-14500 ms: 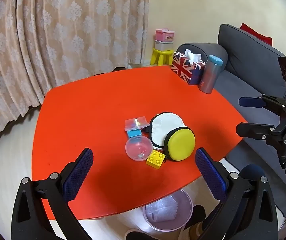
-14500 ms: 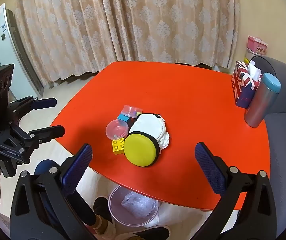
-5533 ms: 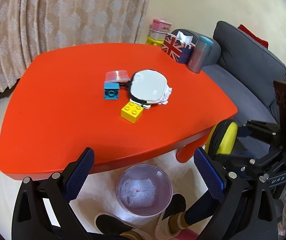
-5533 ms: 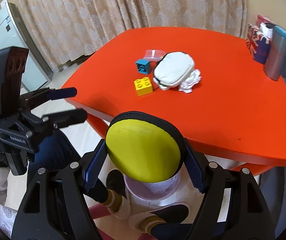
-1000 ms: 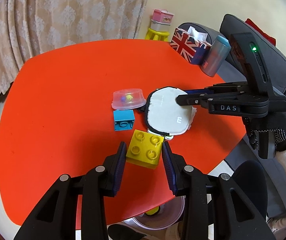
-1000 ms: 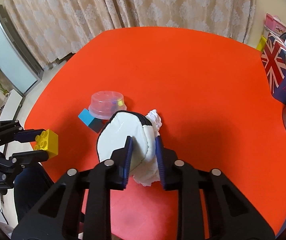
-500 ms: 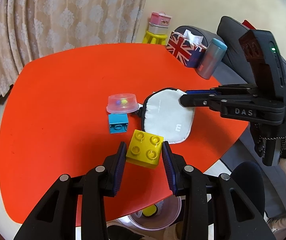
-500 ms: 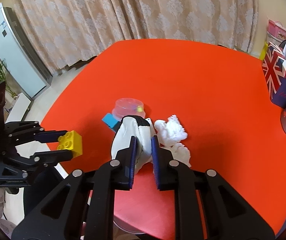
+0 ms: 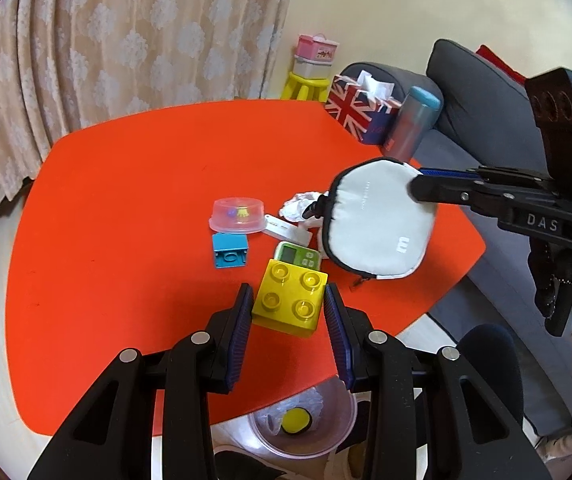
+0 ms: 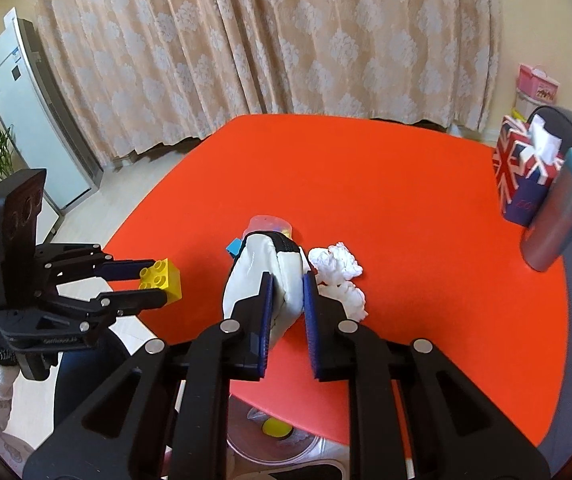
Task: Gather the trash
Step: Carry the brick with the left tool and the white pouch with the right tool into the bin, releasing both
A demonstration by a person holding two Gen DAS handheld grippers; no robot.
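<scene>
My left gripper point(image 9: 288, 312) is shut on a yellow toy brick point(image 9: 290, 303) and holds it above the near edge of the red table point(image 9: 126, 200). My right gripper point(image 10: 287, 296) is shut on a white zip pouch point(image 10: 264, 276), lifted off the table; the pouch also shows in the left wrist view point(image 9: 377, 224). Crumpled white tissue point(image 10: 337, 276), a blue brick point(image 9: 230, 255), a clear lidded cup point(image 9: 238, 216), a green gadget point(image 9: 298, 256) and a white stick point(image 9: 286, 232) lie on the table. A clear bin point(image 9: 301, 424) under the table edge holds a yellow pouch point(image 9: 295, 421).
A Union Jack tissue box point(image 10: 521, 176) and a grey tumbler with blue lid point(image 10: 561, 216) stand at the table's far right corner. A grey sofa point(image 9: 497, 128) runs along the right. Curtains point(image 10: 246, 40) hang behind the table. A white appliance point(image 10: 26, 120) stands at the left.
My right gripper has lifted the white pouch up and to the right, uncovering the tissue, green gadget and white stick. My left gripper still holds the yellow brick and has drawn back a little.
</scene>
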